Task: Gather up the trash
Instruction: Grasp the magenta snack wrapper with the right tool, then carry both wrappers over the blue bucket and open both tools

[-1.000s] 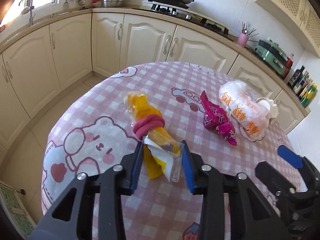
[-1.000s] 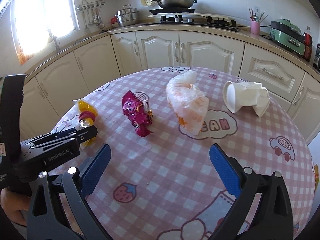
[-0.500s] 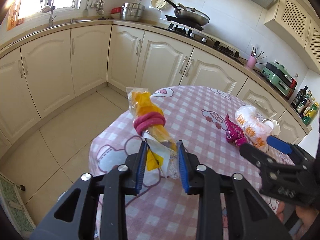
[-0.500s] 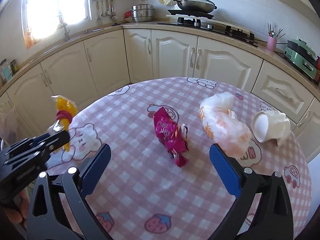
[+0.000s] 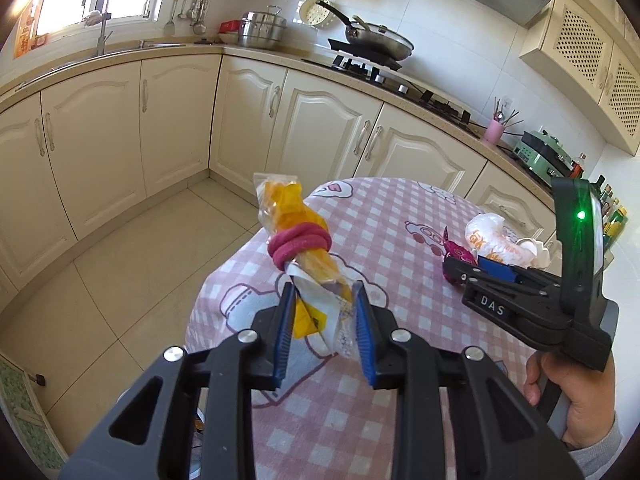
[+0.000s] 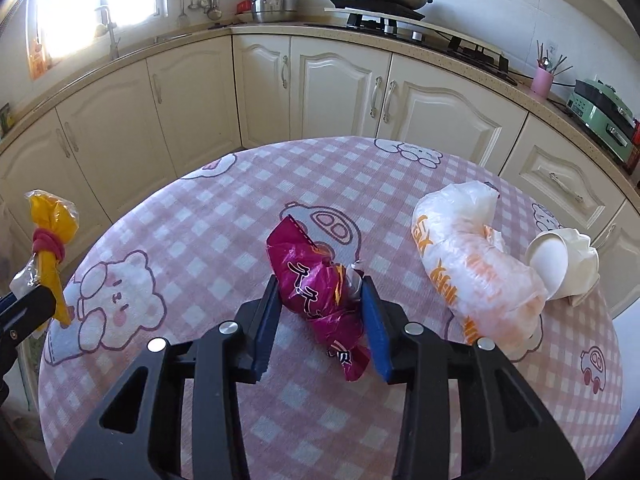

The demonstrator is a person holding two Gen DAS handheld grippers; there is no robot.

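On table [image 6: 400, 208]: 3 trash pieces.

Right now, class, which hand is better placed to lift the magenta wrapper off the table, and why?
Right. The right tongs have just closed around the magenta wrapper on the checked table. The left tongs are full, gripping the yellow packet held away at the table's edge.
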